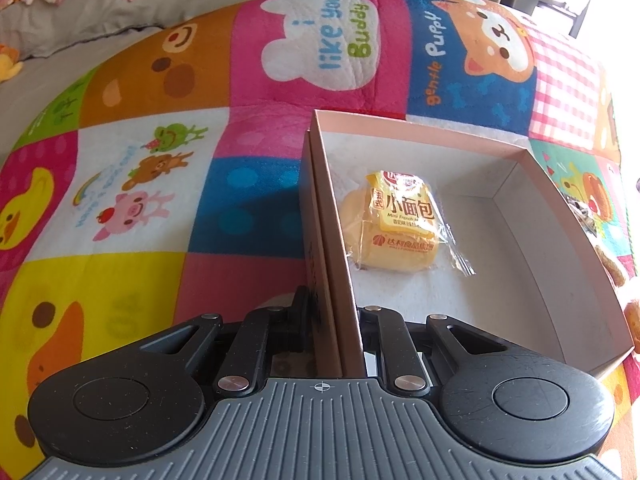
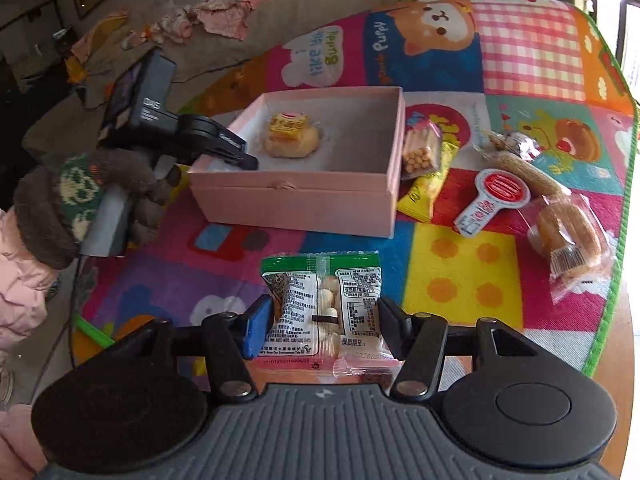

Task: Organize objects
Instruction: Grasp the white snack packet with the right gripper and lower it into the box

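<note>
The patchwork mat (image 2: 460, 280) lies mostly bare at lower centre; left tongs (image 2: 244, 160) clamp the pink box (image 2: 296, 200) wall, right tongs (image 2: 324, 328) clamp a green-topped snack packet (image 2: 320, 300).

bread pack (image 1: 394, 222) in box (image 1: 520, 216) | snacks (image 2: 508, 188) right of box | mat (image 1: 160, 160) beneath

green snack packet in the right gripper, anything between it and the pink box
Nothing visible blocks it. The green snack packet sits clamped in the right gripper, and only bare play mat lies between it and the pink box. The box is open, holding one mini bread; the left gripper grips its left wall.
</note>
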Action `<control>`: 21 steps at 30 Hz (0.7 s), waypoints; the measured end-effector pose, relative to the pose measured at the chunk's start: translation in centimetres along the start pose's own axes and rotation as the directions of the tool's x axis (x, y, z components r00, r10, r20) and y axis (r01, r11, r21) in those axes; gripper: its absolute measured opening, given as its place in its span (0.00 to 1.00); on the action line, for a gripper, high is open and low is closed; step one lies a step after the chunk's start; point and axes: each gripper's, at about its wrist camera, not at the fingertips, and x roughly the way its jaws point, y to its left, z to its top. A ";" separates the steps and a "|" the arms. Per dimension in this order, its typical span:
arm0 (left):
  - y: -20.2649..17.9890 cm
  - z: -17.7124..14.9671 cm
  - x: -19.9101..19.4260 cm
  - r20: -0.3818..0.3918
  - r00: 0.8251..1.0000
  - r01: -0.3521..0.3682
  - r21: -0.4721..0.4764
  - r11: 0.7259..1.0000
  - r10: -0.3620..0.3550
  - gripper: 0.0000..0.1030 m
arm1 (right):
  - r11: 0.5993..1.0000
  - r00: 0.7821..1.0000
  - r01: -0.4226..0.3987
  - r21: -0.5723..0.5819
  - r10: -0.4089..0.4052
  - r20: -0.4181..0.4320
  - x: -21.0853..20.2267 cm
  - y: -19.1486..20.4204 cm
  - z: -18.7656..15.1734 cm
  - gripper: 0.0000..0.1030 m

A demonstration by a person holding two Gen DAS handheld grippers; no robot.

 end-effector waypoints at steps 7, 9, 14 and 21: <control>0.4 0.0 0.1 -0.003 1.000 0.021 -0.011 1.000 -0.021 0.18 | 0.997 0.991 -0.044 -0.069 0.052 0.125 1.5 3.1 9.0 0.55; 0.4 0.0 0.0 -0.003 1.000 0.026 -0.006 1.000 -0.026 0.18 | 0.996 0.991 -0.012 -0.092 0.023 0.128 3.8 3.5 10.5 0.55; 0.8 0.0 0.1 -0.003 0.999 0.042 -0.032 0.999 -0.042 0.19 | 1.000 0.999 0.014 0.024 -0.014 0.042 10.4 1.6 13.2 0.55; 1.1 0.1 0.2 -0.011 0.998 0.062 -0.044 0.997 -0.062 0.19 | 0.977 0.990 -0.128 0.168 0.137 -0.044 14.4 0.1 11.6 0.56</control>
